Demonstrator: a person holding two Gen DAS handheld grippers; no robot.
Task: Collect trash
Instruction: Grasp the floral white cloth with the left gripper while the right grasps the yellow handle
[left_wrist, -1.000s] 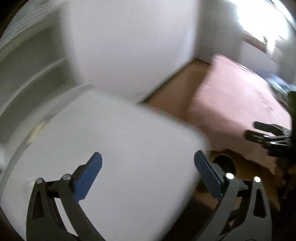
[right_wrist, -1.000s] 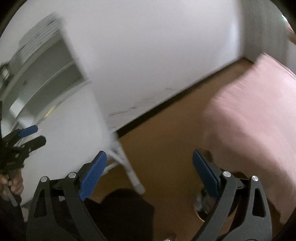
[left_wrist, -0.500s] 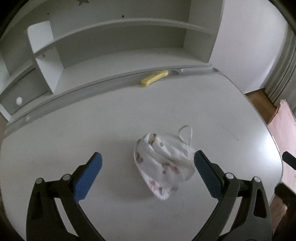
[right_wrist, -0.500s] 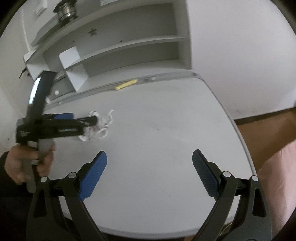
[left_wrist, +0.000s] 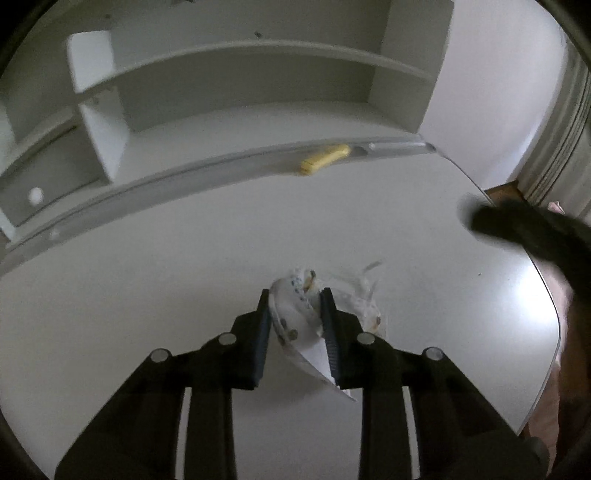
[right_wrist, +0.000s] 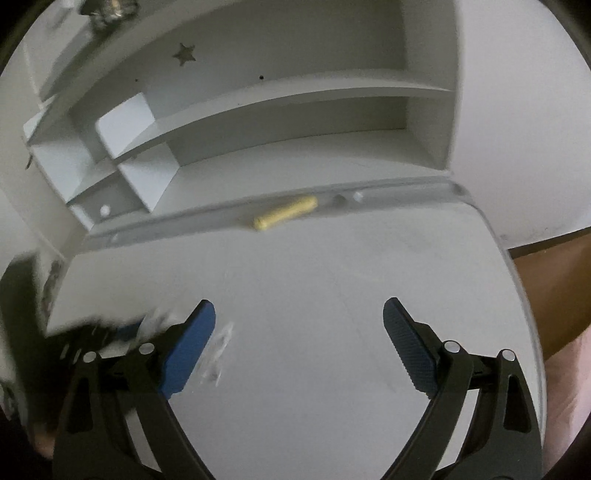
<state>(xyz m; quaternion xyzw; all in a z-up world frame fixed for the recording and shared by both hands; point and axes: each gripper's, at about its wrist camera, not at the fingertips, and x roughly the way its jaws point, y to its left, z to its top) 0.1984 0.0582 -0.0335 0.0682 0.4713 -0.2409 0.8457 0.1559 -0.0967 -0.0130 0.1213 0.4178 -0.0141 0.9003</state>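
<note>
While the left hand-held gripper (left_wrist: 295, 314) is clamped on the crumpled printed wrapper (left_wrist: 299, 325) above the near middle of the table (left_wrist: 147, 280), the right hand-held gripper (right_wrist: 299, 336) hangs wide open, empty.

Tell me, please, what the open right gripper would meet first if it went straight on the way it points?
Probably bare white desk top: nothing lies between the right gripper fingers. Farther along sits the yellow object in the desk's groove, though depth is unclear.

The broad white worktop (right_wrist: 332, 295) lies bare ahead; a raised grey ledge (right_wrist: 221, 214) with a small yellow stick (right_wrist: 286, 212) and white shelving (right_wrist: 277, 110) block the back.
</note>
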